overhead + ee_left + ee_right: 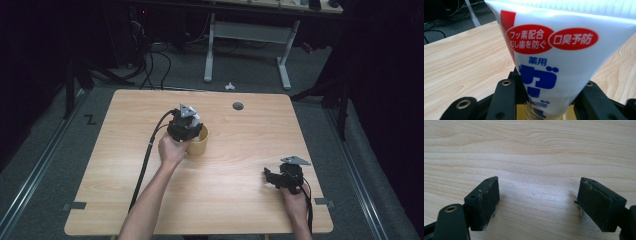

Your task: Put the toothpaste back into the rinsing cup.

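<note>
White tube [554, 62] with red ovals and blue print stands between the left gripper [186, 125] jaws, which pinch it near its lower end, right over the yellow cup [198, 144] on the wooden table [235, 165]. Well apart, the right gripper [537, 205] rests low over bare wood, its jaws spread wide with nothing between them

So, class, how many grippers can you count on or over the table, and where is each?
2. The left gripper is at the yellow cup near the table's middle, clamping a toothpaste tube. The right gripper rests open by the table's near right corner.
</note>
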`<state>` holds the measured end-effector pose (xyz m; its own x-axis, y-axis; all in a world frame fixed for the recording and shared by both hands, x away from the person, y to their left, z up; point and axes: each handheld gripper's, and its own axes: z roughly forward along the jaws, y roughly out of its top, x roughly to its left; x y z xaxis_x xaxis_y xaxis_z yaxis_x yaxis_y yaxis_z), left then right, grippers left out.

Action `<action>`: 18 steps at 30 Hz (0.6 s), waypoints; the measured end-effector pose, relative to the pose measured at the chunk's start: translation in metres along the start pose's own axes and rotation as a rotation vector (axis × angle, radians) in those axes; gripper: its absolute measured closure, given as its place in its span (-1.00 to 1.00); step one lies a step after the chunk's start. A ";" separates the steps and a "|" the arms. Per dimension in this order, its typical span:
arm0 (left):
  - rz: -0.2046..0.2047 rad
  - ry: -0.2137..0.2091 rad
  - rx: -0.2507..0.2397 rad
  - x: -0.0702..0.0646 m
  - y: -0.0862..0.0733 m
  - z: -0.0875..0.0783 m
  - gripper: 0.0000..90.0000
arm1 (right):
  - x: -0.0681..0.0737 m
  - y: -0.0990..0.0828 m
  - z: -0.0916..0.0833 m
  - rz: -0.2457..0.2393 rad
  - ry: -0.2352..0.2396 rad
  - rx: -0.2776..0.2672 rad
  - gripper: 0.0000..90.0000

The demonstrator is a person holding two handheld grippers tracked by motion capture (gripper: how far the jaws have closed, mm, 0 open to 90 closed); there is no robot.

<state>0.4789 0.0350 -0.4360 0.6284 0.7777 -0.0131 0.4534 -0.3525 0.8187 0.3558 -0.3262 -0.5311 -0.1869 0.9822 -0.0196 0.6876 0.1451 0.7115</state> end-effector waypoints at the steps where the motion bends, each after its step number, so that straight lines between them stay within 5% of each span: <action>1: -0.004 -0.004 0.005 0.000 -0.001 0.000 0.44 | 0.000 0.000 0.000 0.000 0.000 0.000 -0.60; 18: 0.007 0.007 0.023 -0.001 -0.005 0.005 0.42 | 0.000 0.000 0.000 0.000 0.000 0.000 -0.60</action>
<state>0.4791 0.0340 -0.4427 0.6274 0.7787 -0.0037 0.4634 -0.3696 0.8054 0.3558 -0.3262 -0.5312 -0.1873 0.9821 -0.0199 0.6873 0.1455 0.7117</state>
